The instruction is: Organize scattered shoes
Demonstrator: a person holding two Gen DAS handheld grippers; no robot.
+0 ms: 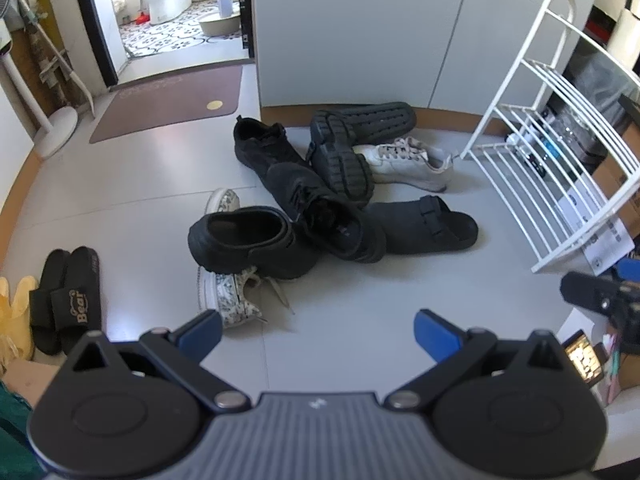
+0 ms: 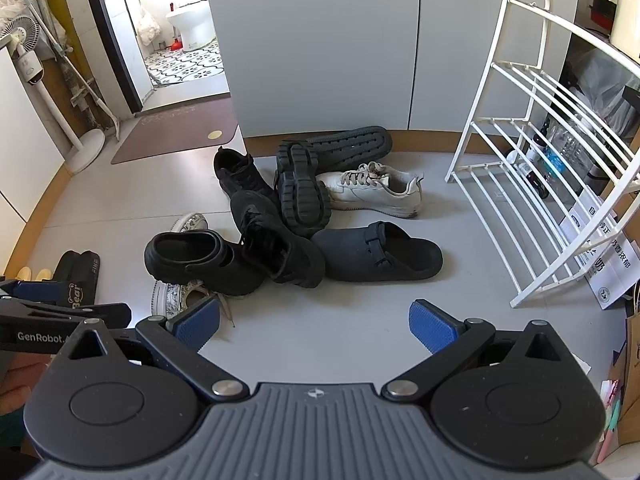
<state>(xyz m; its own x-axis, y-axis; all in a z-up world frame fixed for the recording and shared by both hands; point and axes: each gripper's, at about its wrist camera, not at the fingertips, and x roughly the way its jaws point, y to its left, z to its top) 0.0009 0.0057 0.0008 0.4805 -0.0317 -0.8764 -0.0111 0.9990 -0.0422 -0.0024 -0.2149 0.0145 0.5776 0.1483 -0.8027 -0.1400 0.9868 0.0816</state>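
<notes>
Left gripper [image 1: 318, 330]: jaws spread wide, nothing between them, held above bare grey floor [image 1: 360, 300]. Right gripper [image 2: 314, 322]: same, wide apart and empty. Just beyond, the shoe pile: patterned white sneaker [image 1: 224, 298] nearest, under a black clog [image 1: 248, 242]; black lace-up shoe [image 1: 320, 212] and dark slide sandal [image 2: 378, 252] centre; overturned black shoe [image 2: 302, 188] and white sneaker [image 2: 374, 190] farther. White wire rack [image 2: 532, 152] at right, empty. Black slippers [image 1: 66, 300] near left.
</notes>
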